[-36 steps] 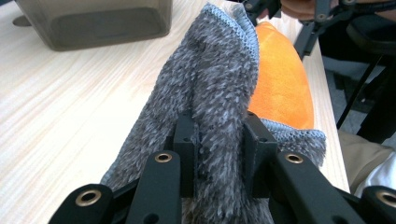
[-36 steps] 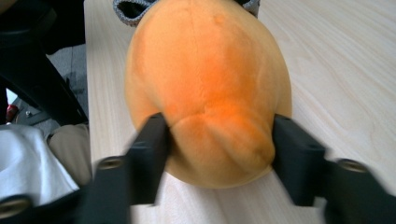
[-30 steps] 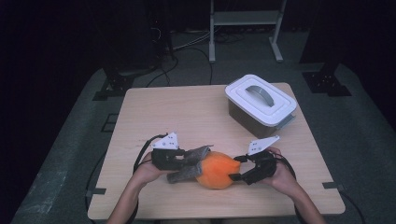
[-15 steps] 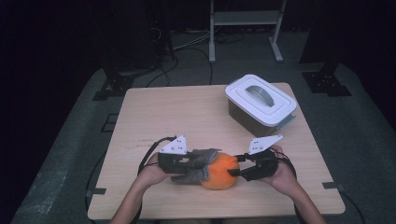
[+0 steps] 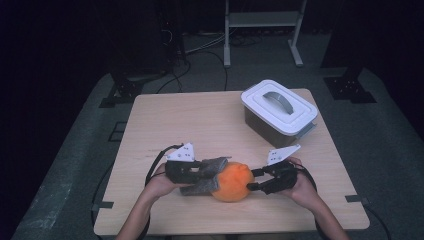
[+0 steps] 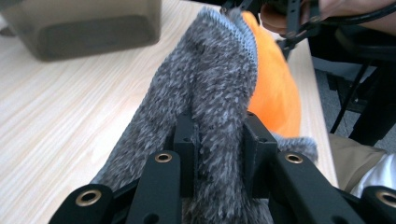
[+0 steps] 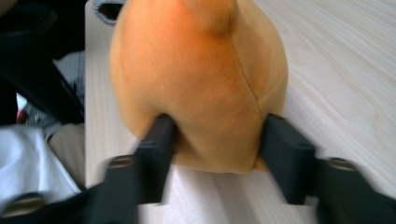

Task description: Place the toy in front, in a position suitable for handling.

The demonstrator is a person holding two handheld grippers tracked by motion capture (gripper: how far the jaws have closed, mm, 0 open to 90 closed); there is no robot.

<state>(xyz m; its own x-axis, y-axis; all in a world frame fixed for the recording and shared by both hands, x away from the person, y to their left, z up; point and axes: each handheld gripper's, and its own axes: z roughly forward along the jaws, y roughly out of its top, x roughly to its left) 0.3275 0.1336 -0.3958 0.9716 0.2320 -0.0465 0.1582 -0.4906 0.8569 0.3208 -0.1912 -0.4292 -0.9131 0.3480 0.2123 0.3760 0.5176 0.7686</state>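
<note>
The orange plush (image 5: 231,181), lying at the surface's near edge, has just been closed on by the right gripper (image 5: 254,180) while its grey fabric (image 6: 210,107) is held clamped in the left gripper's (image 5: 206,174) jaws, so pulling apart appears possible.

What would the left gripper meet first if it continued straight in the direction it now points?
Past the fuzzy grey knitted cloth clamped in the left gripper, it would probably meet the round orange plush toy first, then the right gripper beyond; depth is unclear.

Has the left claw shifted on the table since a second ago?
Yes. The left claw, shut on the grey cloth, has moved slightly right and toward the near table edge, judged against the lidded box.
</note>
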